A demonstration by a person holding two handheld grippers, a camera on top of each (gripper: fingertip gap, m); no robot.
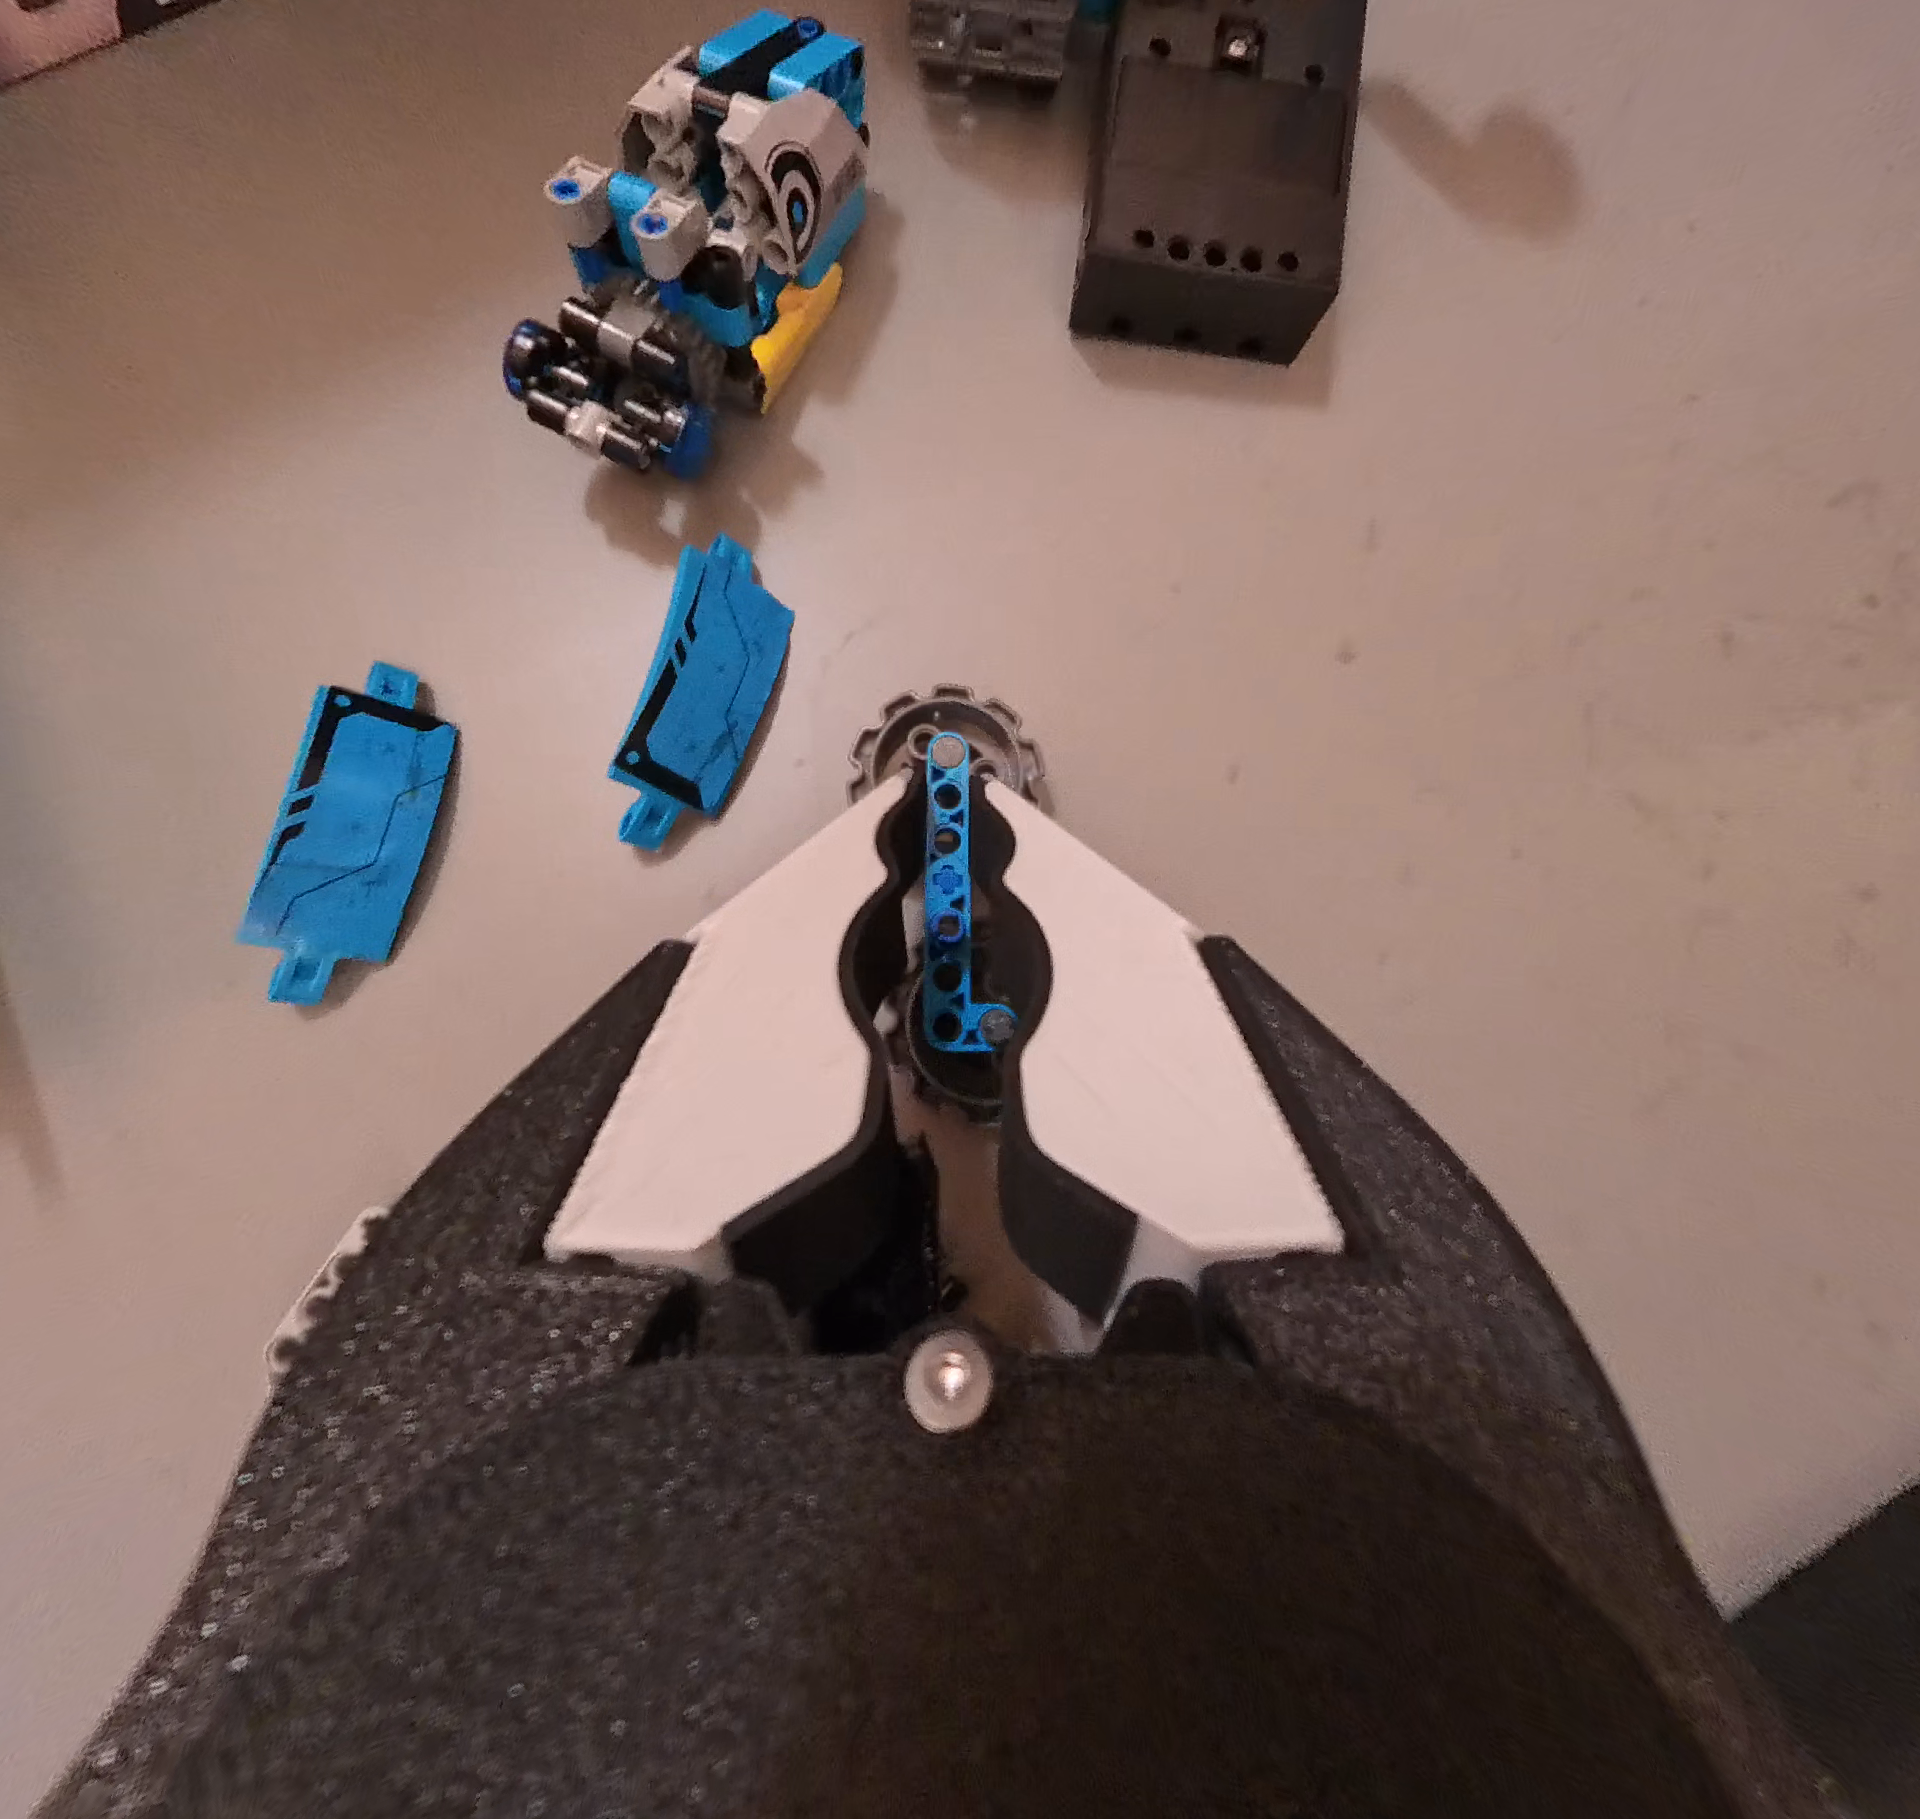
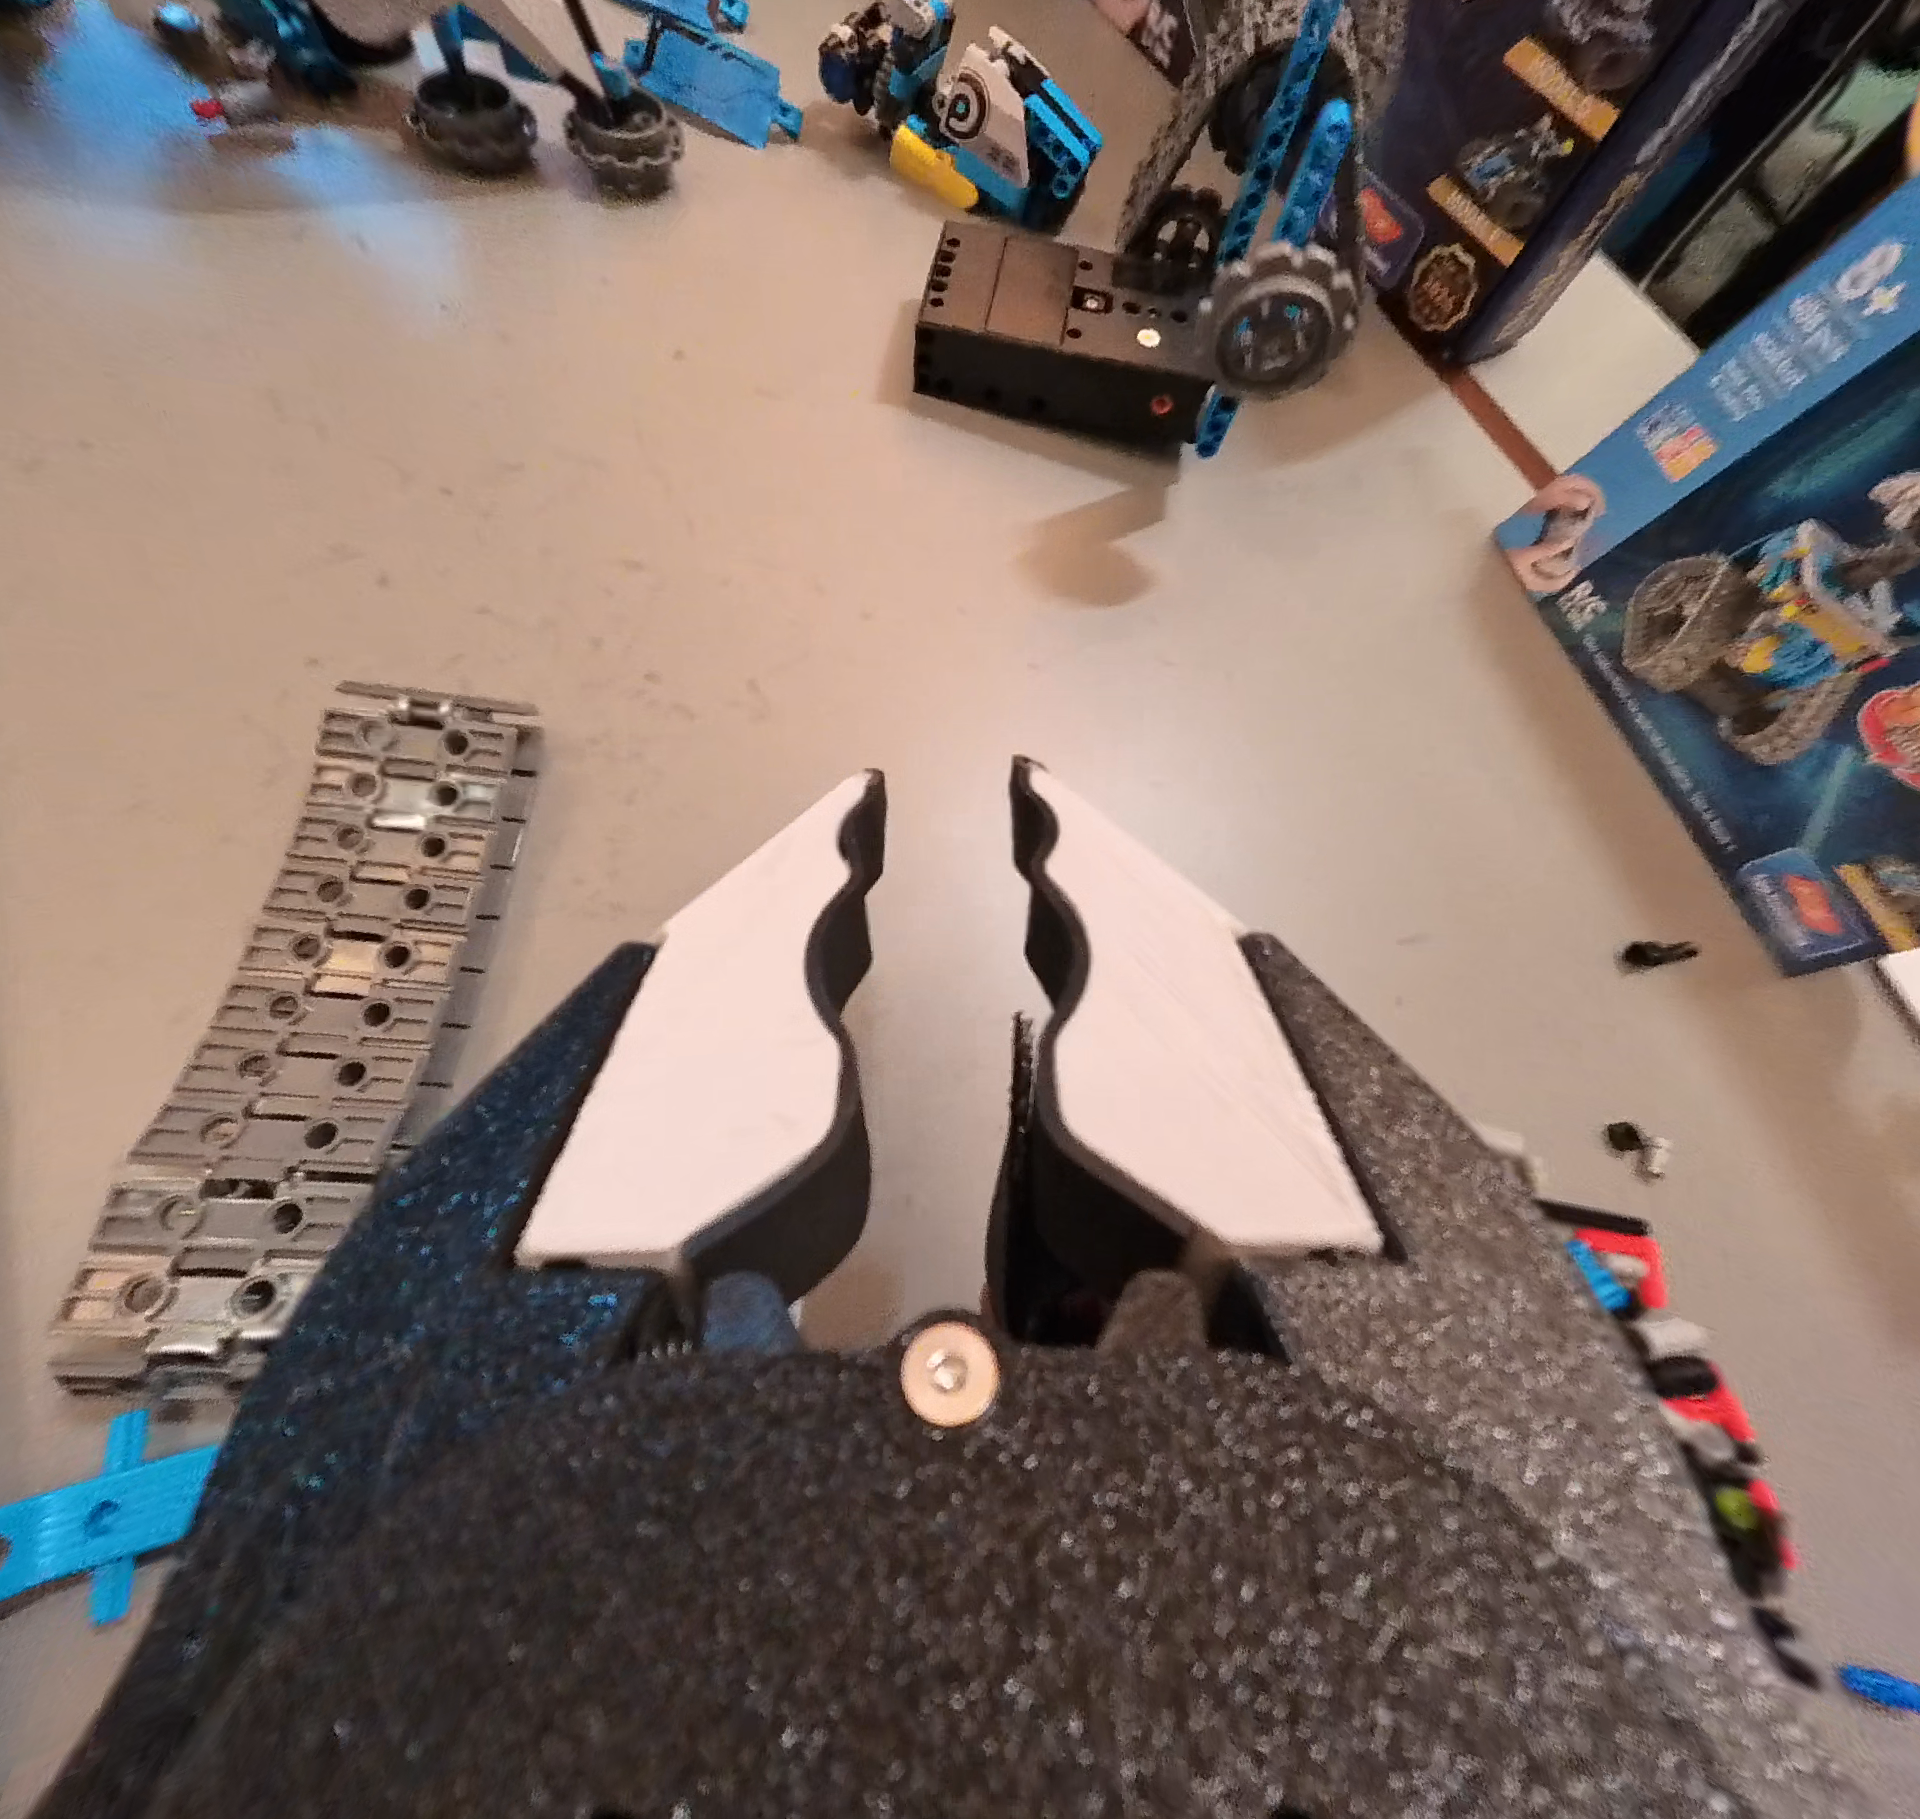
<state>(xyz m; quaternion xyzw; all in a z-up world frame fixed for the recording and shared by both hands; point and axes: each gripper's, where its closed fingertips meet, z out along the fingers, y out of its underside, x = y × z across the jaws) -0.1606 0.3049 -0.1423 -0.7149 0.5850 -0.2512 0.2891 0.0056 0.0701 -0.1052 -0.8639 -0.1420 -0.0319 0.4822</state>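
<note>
My left gripper [image 1: 948, 782] is shut on a blue L-shaped beam [image 1: 948, 896] with holes, which carries a grey toothed wheel [image 1: 883, 741] at its far end and a dark wheel [image 1: 956, 1073] near its short leg. The wheels rest on the table. In the right wrist view the left gripper [image 2: 603, 81] shows far off at top left, holding the beam over a grey wheel [image 2: 623, 143], with a second wheel [image 2: 473, 122] beside it. My right gripper [image 2: 948, 782] is open and empty, low over bare table, just right of a grey track strip [image 2: 312, 1021].
Two blue curved panels [image 1: 348, 829] [image 1: 707, 689] lie left of the left gripper. A blue-grey-yellow block assembly [image 1: 707, 242] and a black motor box [image 1: 1216, 169] with track stand beyond. Printed boxes [image 2: 1766, 709] line the right edge. Small loose parts [image 2: 1683, 1374] lie at right. The gap from one gripper's tips to the other's is roughly 30 cm.
</note>
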